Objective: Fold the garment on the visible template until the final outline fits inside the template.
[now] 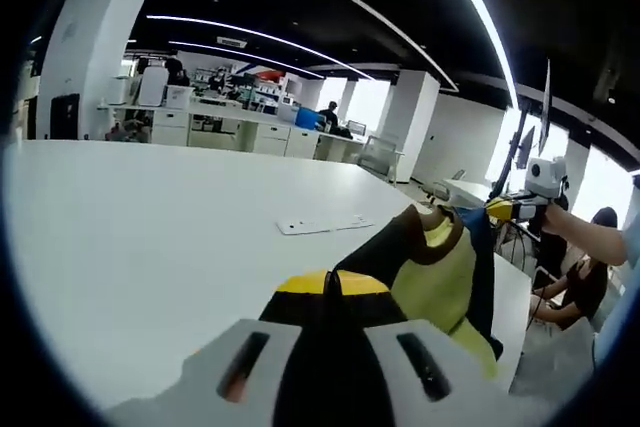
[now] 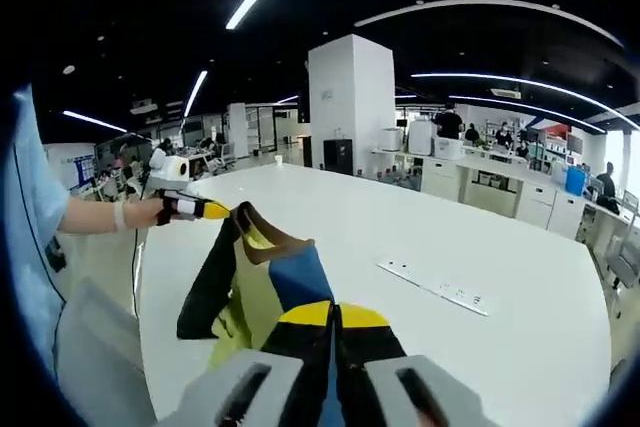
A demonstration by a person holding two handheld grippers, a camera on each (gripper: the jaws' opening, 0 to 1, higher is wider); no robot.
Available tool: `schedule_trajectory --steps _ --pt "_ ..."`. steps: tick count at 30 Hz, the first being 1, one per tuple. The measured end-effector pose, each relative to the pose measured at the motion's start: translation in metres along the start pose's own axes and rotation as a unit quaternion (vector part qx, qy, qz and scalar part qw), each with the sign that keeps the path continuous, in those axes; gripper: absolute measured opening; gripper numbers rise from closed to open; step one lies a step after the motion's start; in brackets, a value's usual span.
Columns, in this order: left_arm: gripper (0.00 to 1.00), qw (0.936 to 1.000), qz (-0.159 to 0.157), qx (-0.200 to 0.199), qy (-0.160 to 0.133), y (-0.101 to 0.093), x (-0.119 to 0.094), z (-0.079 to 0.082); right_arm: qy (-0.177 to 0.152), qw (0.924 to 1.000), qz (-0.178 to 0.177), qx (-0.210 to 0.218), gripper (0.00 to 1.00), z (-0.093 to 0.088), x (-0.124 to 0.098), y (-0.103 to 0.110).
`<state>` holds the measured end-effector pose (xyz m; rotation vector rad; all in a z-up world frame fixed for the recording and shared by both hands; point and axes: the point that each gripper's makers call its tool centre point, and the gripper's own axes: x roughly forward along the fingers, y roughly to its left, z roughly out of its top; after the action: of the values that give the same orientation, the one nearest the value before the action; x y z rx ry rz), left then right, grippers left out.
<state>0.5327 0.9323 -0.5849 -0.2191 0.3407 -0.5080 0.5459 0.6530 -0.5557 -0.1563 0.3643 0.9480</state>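
Note:
The garment [image 1: 440, 267], black with yellow-green and blue panels, hangs stretched in the air over the white table [image 1: 150, 237]. My left gripper [image 1: 331, 282] is shut on one end of it, the yellow-tipped fingers pinched together on the cloth. My right gripper [image 1: 500, 209] grips the far end at the right. In the right gripper view, the right gripper [image 2: 335, 314] is shut on the garment [image 2: 295, 282]. There the cloth sags away to the left gripper [image 2: 212, 210], held by a person's hand above the table's [image 2: 480, 237] corner.
A flat white strip [image 1: 325, 224] [image 2: 435, 287] lies on the tabletop beyond the garment. The table edge [image 1: 515, 307] runs just under the right gripper. A person sits past it [image 1: 585, 282]. Office desks [image 1: 220, 127] and a white pillar [image 2: 350, 107] stand far behind.

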Motion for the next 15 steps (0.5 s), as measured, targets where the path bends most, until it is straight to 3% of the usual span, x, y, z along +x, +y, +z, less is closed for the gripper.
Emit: schedule_trajectory --steps 4,15 --pt "0.00 1.0000 0.002 0.000 0.001 0.006 0.011 0.000 0.002 0.9999 0.003 0.011 0.00 -0.003 0.011 -0.013" --pt "0.00 0.9990 0.009 -0.029 0.033 0.038 0.065 -0.024 0.046 0.9982 -0.008 0.037 0.00 -0.040 0.055 -0.060"
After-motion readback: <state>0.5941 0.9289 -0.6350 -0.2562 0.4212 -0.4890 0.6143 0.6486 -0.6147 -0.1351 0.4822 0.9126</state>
